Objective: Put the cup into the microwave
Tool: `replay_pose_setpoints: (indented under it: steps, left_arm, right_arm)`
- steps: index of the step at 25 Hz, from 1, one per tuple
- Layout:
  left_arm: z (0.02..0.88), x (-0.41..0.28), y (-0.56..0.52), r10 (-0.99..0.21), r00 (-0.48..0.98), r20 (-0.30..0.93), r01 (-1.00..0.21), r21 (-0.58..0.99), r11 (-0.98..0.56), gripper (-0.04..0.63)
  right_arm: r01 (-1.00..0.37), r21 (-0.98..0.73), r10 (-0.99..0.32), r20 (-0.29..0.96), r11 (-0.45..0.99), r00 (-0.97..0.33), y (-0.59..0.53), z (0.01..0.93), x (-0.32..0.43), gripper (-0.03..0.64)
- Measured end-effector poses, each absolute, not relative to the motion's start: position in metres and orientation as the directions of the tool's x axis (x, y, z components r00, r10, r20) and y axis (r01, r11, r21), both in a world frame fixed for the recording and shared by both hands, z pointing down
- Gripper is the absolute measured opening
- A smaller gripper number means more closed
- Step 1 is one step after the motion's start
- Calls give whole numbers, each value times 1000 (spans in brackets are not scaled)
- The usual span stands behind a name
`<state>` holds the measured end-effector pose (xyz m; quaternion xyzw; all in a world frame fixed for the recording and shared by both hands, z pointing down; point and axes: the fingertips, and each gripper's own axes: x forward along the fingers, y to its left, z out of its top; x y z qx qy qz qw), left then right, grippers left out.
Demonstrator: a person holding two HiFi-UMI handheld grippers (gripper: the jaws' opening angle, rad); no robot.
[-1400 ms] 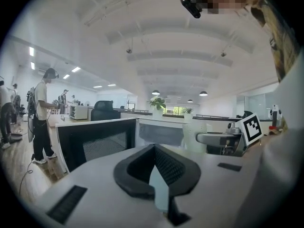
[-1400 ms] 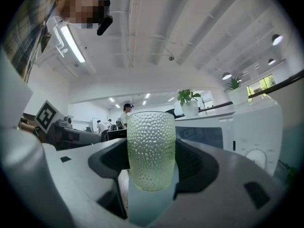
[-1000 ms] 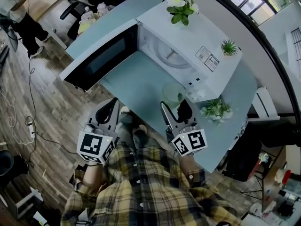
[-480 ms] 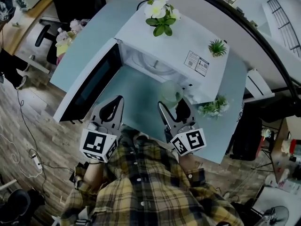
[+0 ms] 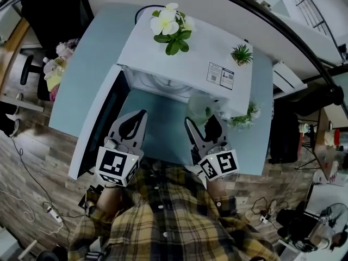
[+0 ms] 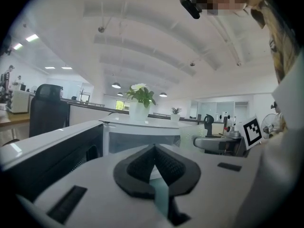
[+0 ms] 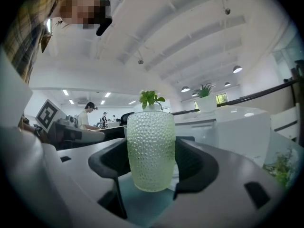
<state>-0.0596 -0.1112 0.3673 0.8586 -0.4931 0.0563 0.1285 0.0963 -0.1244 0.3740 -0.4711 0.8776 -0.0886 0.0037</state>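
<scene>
A pale green pebbled glass cup [image 5: 198,106] stands upright between the jaws of my right gripper [image 5: 202,122], just before the right front corner of the white microwave [image 5: 179,64]. In the right gripper view the cup [image 7: 151,148] fills the gap of the right gripper [image 7: 151,163], with a pad against each side. The microwave door [image 5: 100,124] hangs open to the left. My left gripper [image 5: 140,116] is shut and holds nothing, hovering over the teal table [image 5: 157,129] beside the door. In its own view the left gripper [image 6: 154,148] points at the microwave [image 6: 142,137].
A flowering plant [image 5: 169,26] and a small green plant [image 5: 241,53] stand on the microwave's top. Another plant [image 5: 244,117] sits on the table right of the cup. An office chair [image 5: 49,15] is at the far left. A seated person [image 7: 85,118] shows far behind.
The head camera has swung, so the microwave and table sit differently in the picture. Both grippers and the cup keep their places relative to each other.
</scene>
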Motion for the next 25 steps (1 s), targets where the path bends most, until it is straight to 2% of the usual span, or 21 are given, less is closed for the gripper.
replay_pose_setpoints:
  steps: [14,25]
  left_arm:
    - [384,-55,-107,-743,631,224,-776,178,-605,-8]
    - [387,-52,-103,-741,634,219,-773,187,-606,-8]
  right_arm:
    - [-893,-139,-894,86,427,-441,-100,385,95,316]
    - [-885,-116,-882,89,452,-462,-94,385,90,316]
